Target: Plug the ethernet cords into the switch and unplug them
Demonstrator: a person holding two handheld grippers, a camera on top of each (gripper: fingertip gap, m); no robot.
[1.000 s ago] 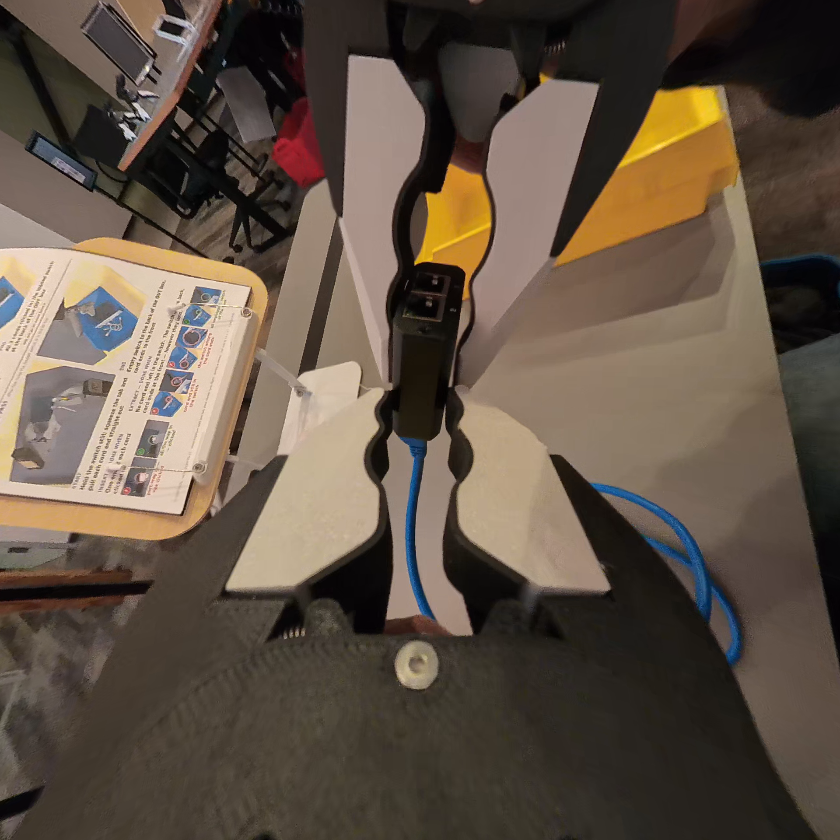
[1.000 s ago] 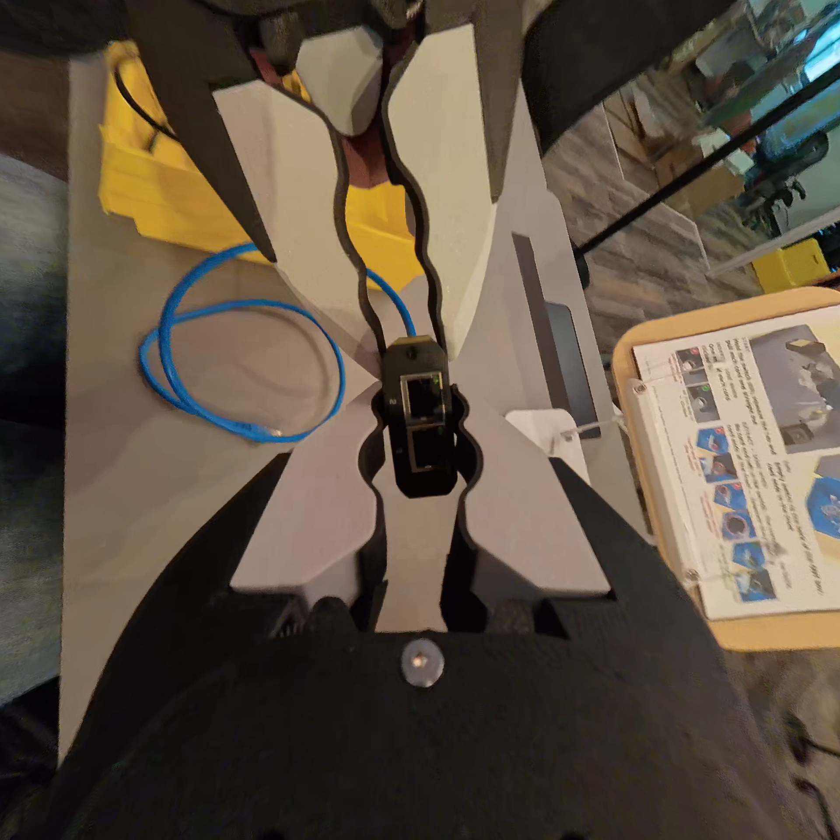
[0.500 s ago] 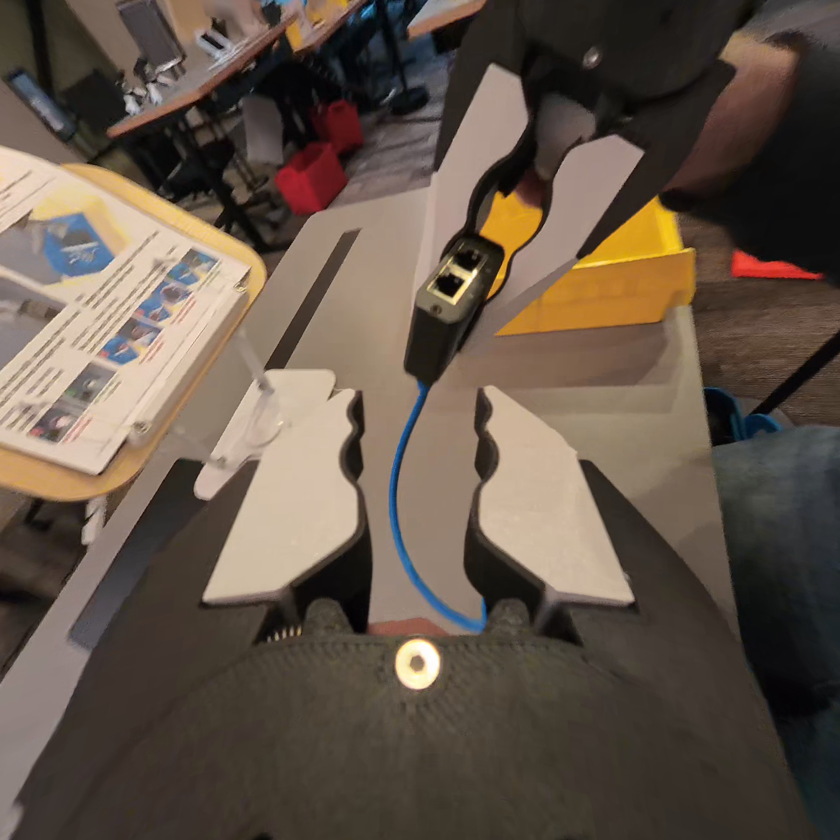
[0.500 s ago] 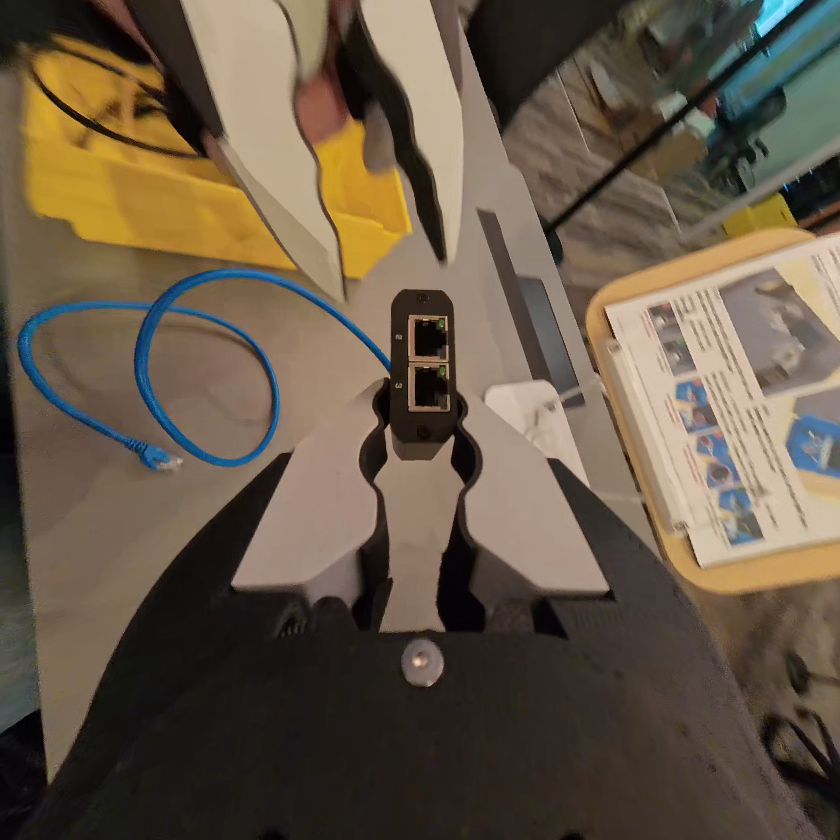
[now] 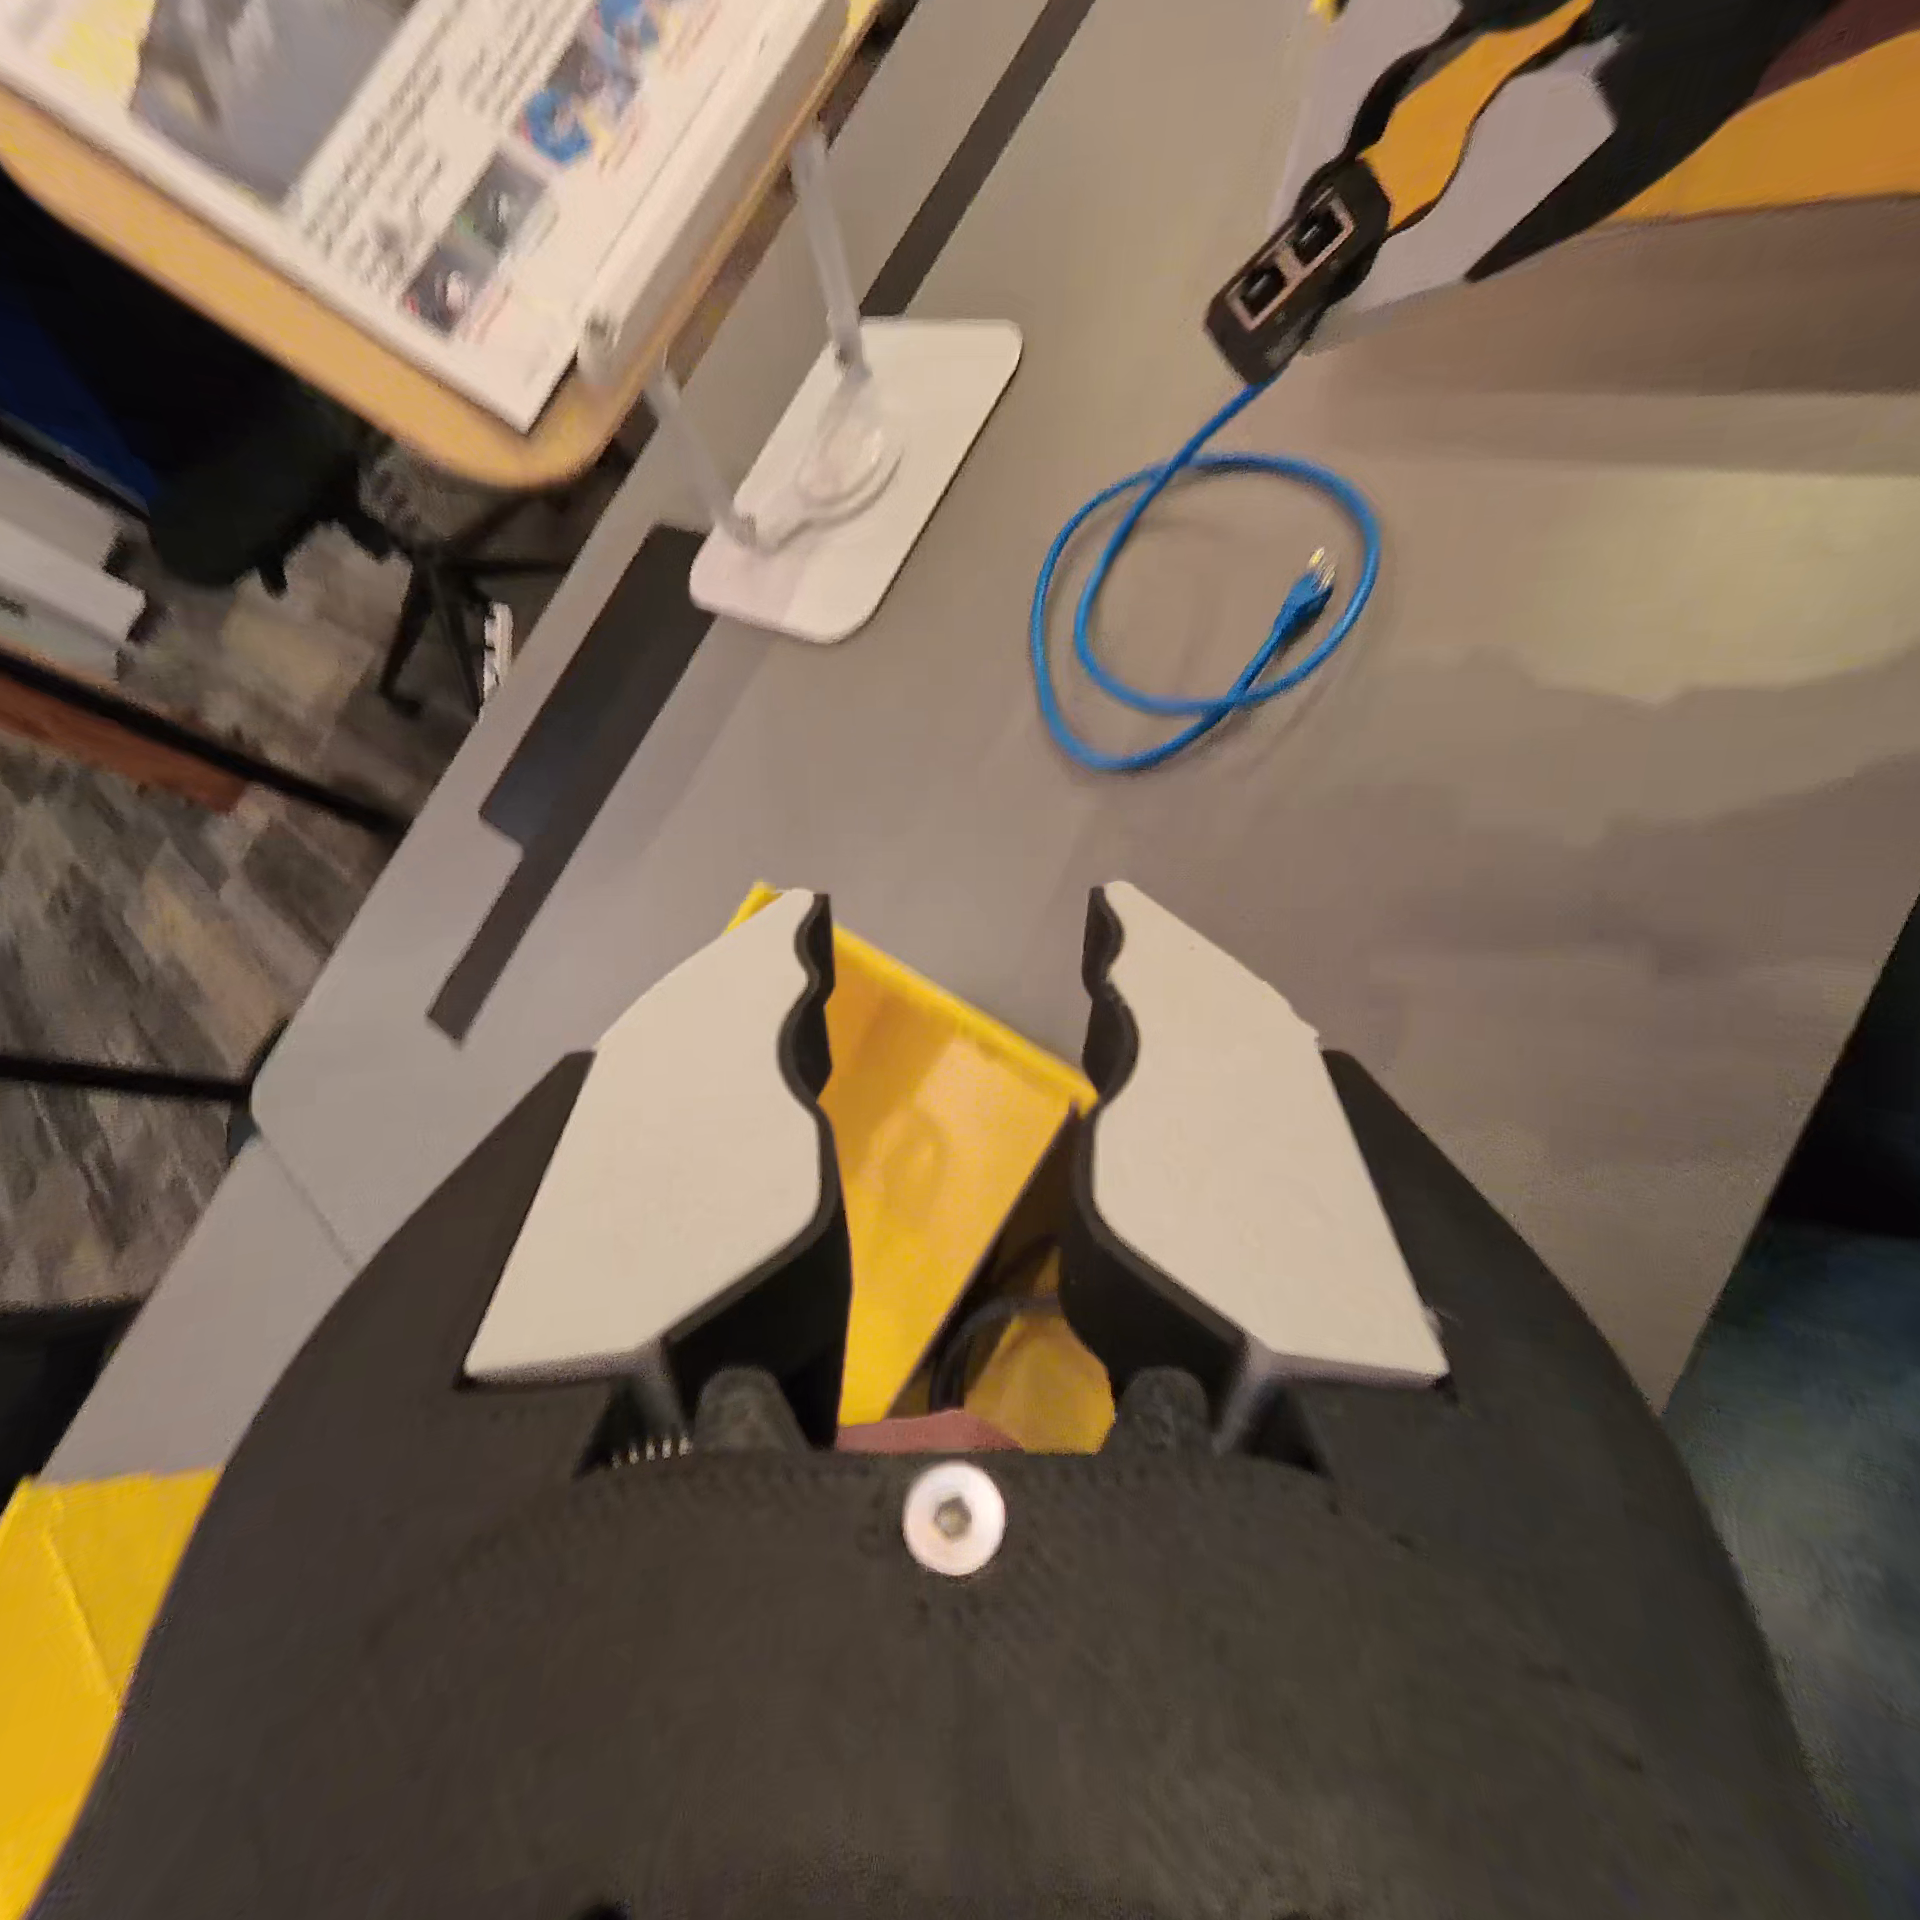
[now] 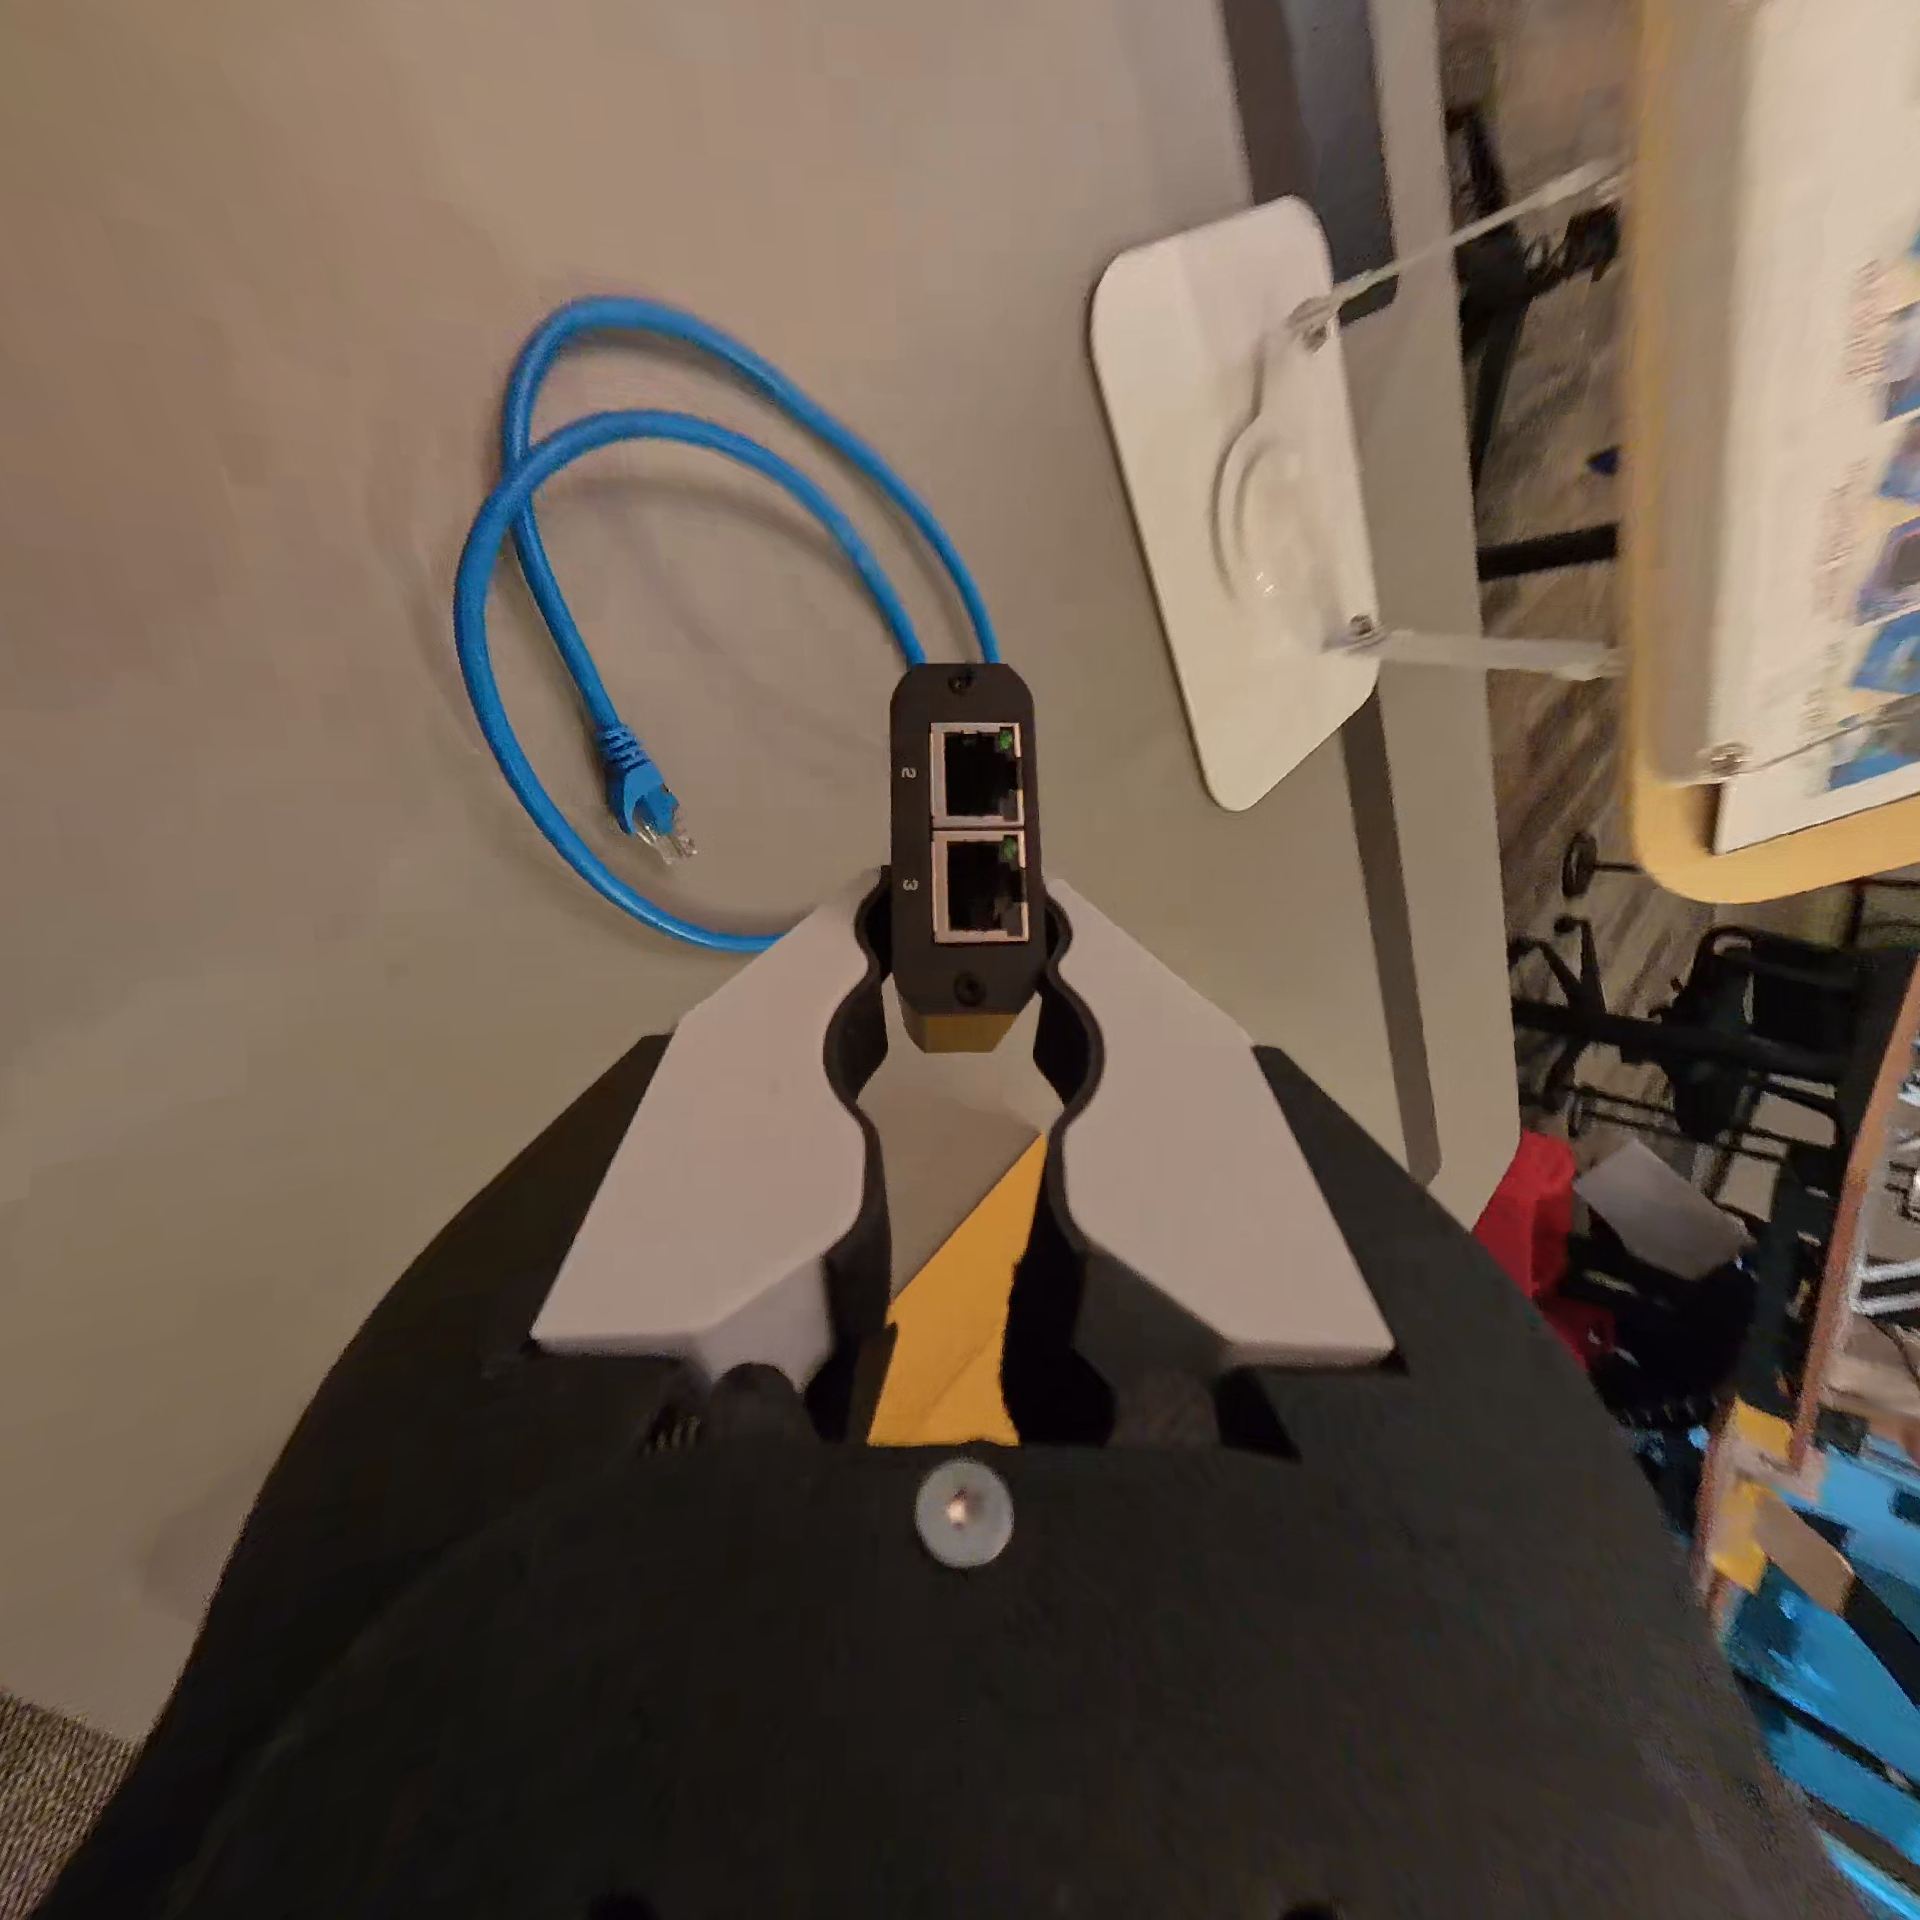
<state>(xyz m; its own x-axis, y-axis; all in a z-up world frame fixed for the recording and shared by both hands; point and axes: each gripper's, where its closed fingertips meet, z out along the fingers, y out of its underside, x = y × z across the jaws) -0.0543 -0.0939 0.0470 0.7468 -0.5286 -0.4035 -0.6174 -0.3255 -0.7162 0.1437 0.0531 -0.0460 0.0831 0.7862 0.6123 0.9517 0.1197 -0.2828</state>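
**Spotter:** Grey pads first, nearest you. Your left gripper (image 5: 956,997) is released, jaws apart with nothing between them, and it hangs over a yellow bin (image 5: 935,1143) in which a dark cord (image 5: 977,1340) coils low down.

**Operator:** And my right?

**Spotter:** Your right gripper (image 6: 961,935) is clenched on the black switch (image 6: 961,831), gripping its lower end. Two ports face you, both vacant, stacked one above the other.

**Operator:** Where is the cord I need?

**Spotter:** Beyond the switch, on the grey table (image 6: 260,312). A blue ethernet cord (image 6: 727,436) runs from the switch's far end into a loose loop, and its free plug (image 6: 644,800) lies on the table left of the switch, apart from it.

**Operator:** So which step am I on?

**Spotter:** I judge you are at the plugging step, with the switch in hand and the plug not yet picked up. One end looks seated behind, though that joint is hidden from you.

**Operator:** What does the next move want?

**Spotter:** Bring your left claw to the plug, pinch it just behind the clear tip, and line its clip up with a port. Keep the switch steady as you push.

**Operator:** Anything farther off?

**Spotter:** A white stand base (image 6: 1236,499) sits near the table edge, holding an instruction sheet (image 6: 1818,364) past it.
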